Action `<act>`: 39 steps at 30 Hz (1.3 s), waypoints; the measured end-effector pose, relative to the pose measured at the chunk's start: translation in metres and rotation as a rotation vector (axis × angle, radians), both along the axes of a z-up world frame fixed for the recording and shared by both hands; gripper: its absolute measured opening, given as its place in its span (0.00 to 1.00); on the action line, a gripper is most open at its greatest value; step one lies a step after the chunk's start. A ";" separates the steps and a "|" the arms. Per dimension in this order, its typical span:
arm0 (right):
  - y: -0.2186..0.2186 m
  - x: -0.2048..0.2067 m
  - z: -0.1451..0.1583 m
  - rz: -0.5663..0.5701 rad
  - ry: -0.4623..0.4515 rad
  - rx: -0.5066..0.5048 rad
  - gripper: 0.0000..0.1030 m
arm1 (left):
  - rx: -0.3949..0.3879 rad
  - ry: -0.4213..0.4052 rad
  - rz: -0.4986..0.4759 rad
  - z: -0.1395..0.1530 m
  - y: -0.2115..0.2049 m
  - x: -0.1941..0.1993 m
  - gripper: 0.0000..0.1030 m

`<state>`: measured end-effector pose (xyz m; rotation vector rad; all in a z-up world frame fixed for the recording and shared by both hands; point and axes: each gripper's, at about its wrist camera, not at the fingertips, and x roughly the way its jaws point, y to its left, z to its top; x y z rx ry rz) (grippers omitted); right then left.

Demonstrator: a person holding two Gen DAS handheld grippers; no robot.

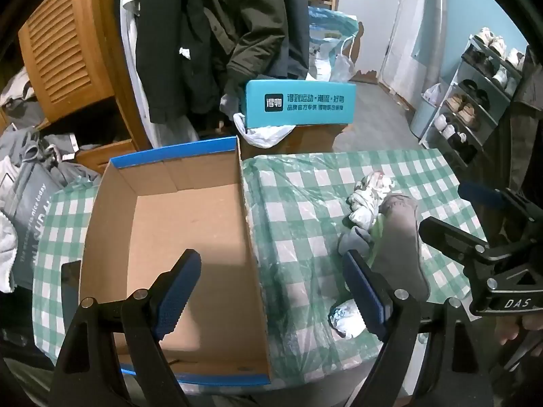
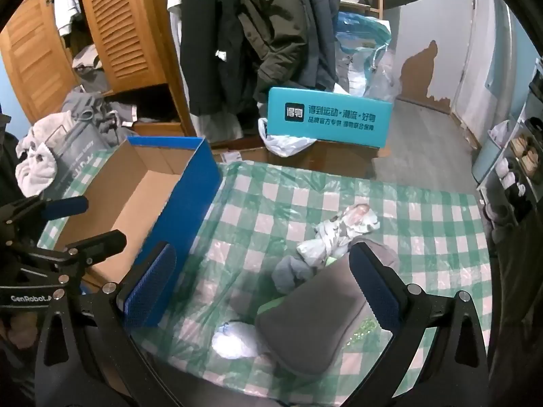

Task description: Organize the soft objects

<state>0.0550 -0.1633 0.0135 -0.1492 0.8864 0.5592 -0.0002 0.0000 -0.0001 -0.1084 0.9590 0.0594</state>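
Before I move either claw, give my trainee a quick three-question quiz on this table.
1. True or false: the cardboard box already holds socks.
2. The grey sock lies: A) in the box, B) on the checked tablecloth, C) on the floor.
3. Fill in: both the left claw and the right claw are ____.

Key: 1 false, the box holds nothing visible; 2 B; 3 open.
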 end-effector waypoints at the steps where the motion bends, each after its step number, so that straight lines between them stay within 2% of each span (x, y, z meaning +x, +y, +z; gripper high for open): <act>1: 0.000 0.000 0.000 -0.002 -0.006 -0.006 0.98 | -0.002 0.001 0.000 0.000 0.000 0.000 0.84; 39: -0.006 0.002 -0.006 -0.020 0.016 -0.016 0.98 | -0.015 0.012 -0.008 -0.009 -0.003 0.002 0.84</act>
